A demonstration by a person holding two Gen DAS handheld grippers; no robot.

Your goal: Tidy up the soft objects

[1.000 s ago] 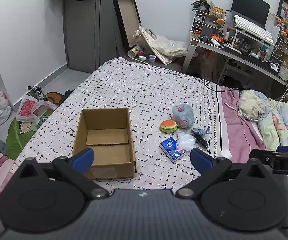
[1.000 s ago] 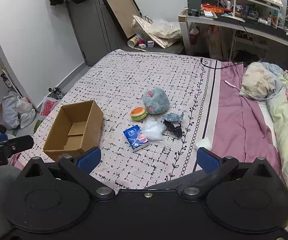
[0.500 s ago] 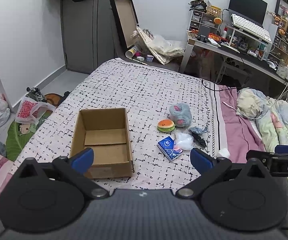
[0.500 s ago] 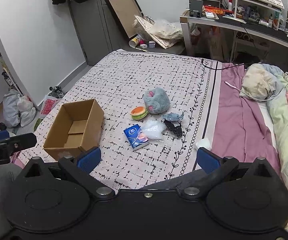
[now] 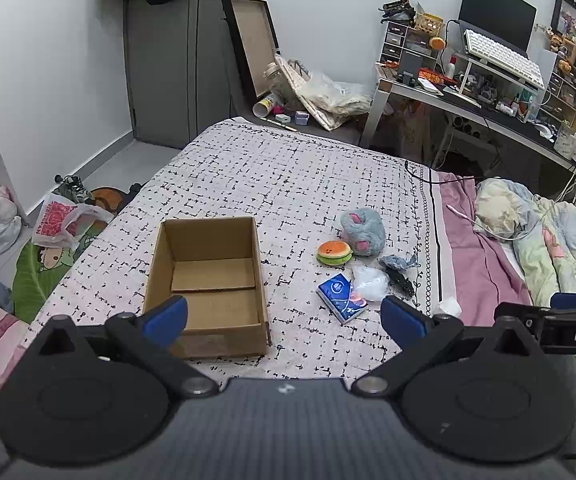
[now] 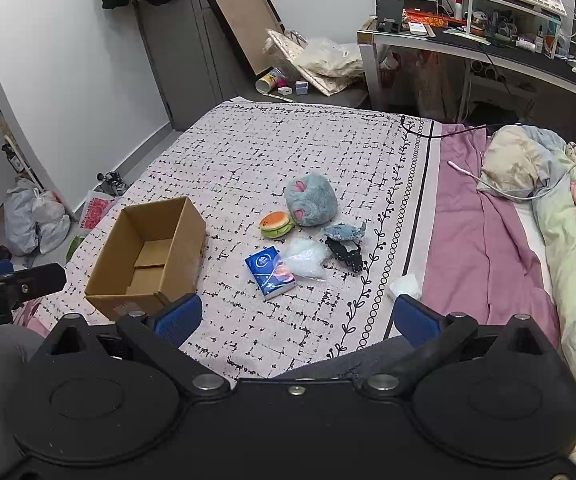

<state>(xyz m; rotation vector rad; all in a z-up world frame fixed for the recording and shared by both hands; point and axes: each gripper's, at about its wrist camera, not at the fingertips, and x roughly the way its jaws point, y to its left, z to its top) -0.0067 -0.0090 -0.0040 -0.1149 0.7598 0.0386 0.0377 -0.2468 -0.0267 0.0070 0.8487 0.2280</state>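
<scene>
Left gripper point(image 5: 284, 316): jaws spread wide, nothing held, above the bed's near edge.
Right gripper point(image 6: 296, 320): wide apart, nothing held.
Cardboard box point(image 5: 208, 280): open-topped, at 11 o'clock of the left gripper, near the bedspread point(image 5: 288, 184) left edge.
Soft pile: grey plush point(image 6: 311, 199), burger toy point(image 6: 275, 224), blue tissue pack point(image 6: 270, 267), clear bag point(image 6: 304, 258), at 12 o'clock of the right gripper.
Open room: bare bedspread beyond the pile.
Writing: "DAS" on the right tool; pack lettering unreadable.

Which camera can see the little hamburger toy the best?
The right wrist view. There the hamburger toy is bigger and nearer the middle, so its orange bun and green layer show, beside the grey plush. The left wrist view shows it too, but smaller and farther off to the right.
</scene>
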